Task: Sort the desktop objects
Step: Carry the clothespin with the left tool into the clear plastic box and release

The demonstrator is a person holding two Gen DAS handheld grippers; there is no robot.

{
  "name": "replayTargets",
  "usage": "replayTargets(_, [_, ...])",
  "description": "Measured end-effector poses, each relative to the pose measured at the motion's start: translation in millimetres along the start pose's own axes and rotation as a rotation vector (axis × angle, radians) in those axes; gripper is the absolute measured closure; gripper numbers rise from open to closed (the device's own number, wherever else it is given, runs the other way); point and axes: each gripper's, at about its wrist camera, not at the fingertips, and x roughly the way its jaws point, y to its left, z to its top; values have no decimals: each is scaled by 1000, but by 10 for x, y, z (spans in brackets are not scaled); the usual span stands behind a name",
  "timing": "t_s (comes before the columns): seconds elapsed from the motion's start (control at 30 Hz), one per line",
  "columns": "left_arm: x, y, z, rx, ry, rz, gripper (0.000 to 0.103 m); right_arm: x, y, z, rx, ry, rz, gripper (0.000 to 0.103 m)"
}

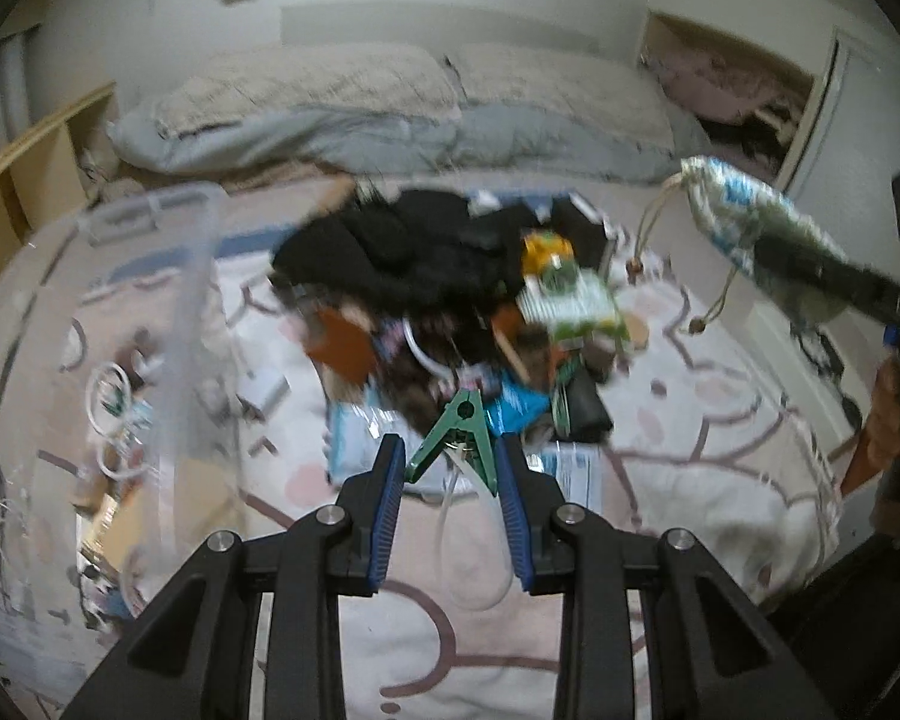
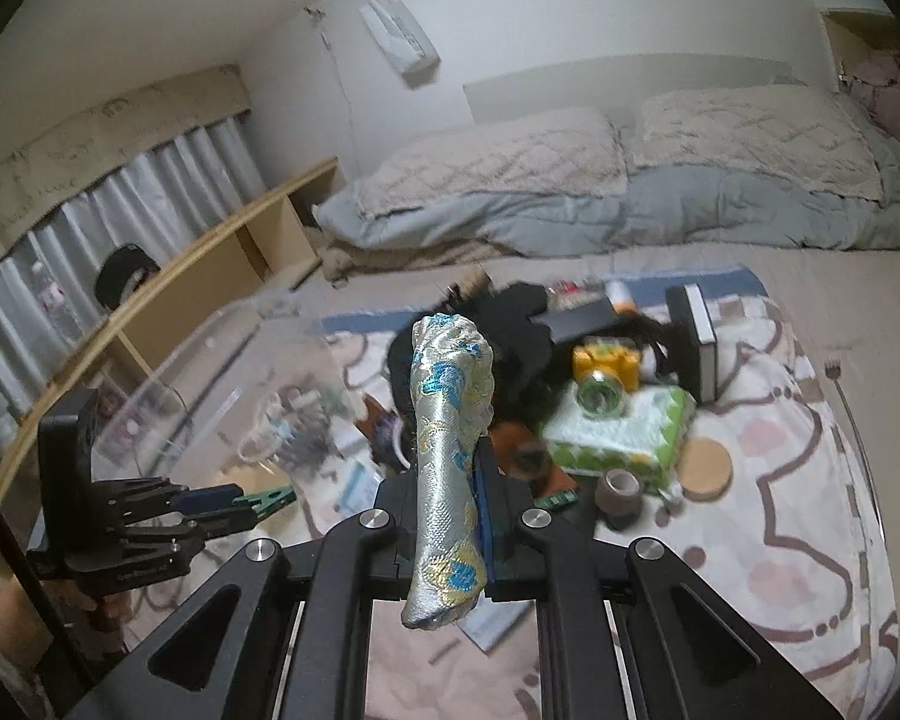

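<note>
In the left wrist view my left gripper [image 1: 450, 450] is shut on a green spring clip [image 1: 457, 429], whose handles sit between the blue pads above the patterned rug. The right wrist view shows that left gripper [image 2: 234, 507] at the left, with the green clip [image 2: 268, 500] poking out of it. My right gripper [image 2: 450, 480] is shut on a silver brocade drawstring pouch [image 2: 450, 420] that stands up between its fingers. From the left wrist view the pouch [image 1: 744, 216] hangs at the right, its cords dangling, held by the right gripper [image 1: 822, 279].
A clear plastic bin [image 1: 150, 312] with small items stands at the left. A pile lies mid-rug: black cloth [image 1: 402, 252], yellow toy camera [image 2: 606, 366], glass jar [image 2: 600, 399], green tissue pack [image 2: 624, 438], tape roll [image 2: 618, 489], cork coaster [image 2: 705, 468]. Bedding lies behind, and a wooden shelf [image 2: 222, 252] runs along the left.
</note>
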Motion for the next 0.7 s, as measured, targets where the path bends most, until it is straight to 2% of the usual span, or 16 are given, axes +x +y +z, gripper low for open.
replayTargets(0.33, [-453,356,456,-72,-174,83,72,92,589,324,-86,-69,88,91])
replayTargets(0.7, [-620,855,715,-133,-234,179,72,393,1440,685,-213,-103,182,91])
